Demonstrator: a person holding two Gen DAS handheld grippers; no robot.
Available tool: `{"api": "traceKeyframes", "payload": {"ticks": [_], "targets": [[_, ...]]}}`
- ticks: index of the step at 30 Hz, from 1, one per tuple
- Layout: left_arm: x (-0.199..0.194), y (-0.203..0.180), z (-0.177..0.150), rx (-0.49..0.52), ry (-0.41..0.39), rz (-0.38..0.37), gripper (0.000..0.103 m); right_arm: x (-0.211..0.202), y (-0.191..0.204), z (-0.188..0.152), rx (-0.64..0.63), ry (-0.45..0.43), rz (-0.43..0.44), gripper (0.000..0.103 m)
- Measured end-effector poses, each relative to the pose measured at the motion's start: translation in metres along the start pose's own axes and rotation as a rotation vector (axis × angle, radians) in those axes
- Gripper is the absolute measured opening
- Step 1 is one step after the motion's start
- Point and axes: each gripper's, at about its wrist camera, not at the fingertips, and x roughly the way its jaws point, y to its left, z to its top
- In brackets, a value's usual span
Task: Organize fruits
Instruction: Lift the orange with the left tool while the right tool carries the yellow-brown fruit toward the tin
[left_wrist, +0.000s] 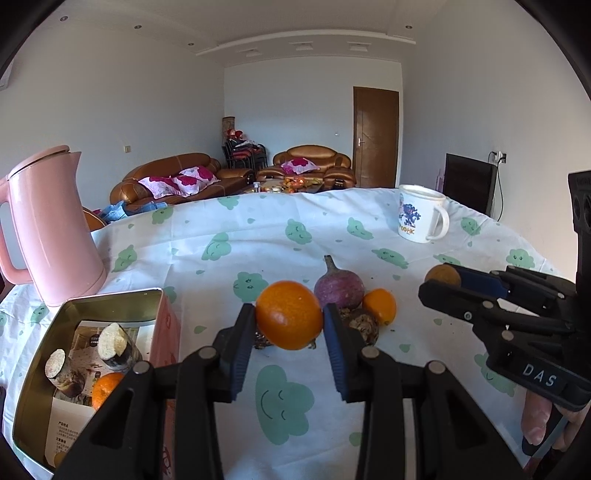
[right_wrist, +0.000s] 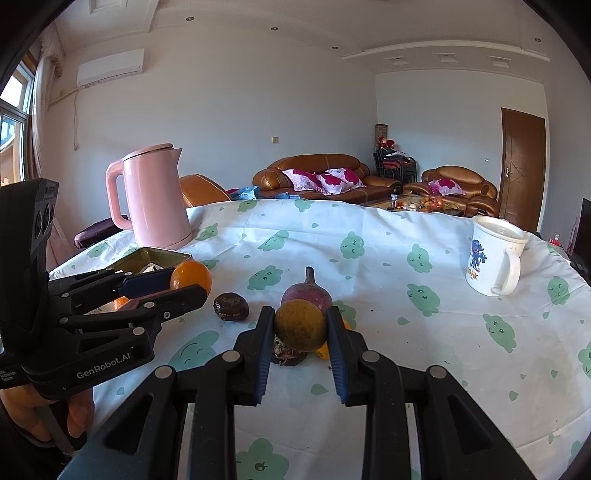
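My left gripper (left_wrist: 289, 317) is shut on an orange (left_wrist: 289, 314), held above the tablecloth; it also shows in the right wrist view (right_wrist: 190, 277). My right gripper (right_wrist: 300, 325) is shut on a brownish-yellow round fruit (right_wrist: 300, 324), also seen in the left wrist view (left_wrist: 442, 275). On the cloth lie a purple radish (left_wrist: 340, 288), a small orange (left_wrist: 379, 305) and dark wrinkled fruits (left_wrist: 364, 325) (right_wrist: 231, 306). A metal tin (left_wrist: 40, 365) at the left holds two cut root pieces (left_wrist: 114, 345) and an orange (left_wrist: 106, 387).
A pink kettle (left_wrist: 51, 225) stands behind the tin at the table's left. A white mug (left_wrist: 421, 213) stands at the far right. The table (left_wrist: 288, 398) carries a white cloth with green cloud prints. Sofas and a door are beyond.
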Motion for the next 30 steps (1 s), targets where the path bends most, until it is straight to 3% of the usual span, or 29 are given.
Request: {"api": "traceKeyframes", "payload": {"ticks": [30], "targets": [[-0.021,0.006,-0.004,-0.028,-0.079,0.021,0.039,-0.019,0.006,-0.002,-0.039,-0.092,0.008,0.030]]}}
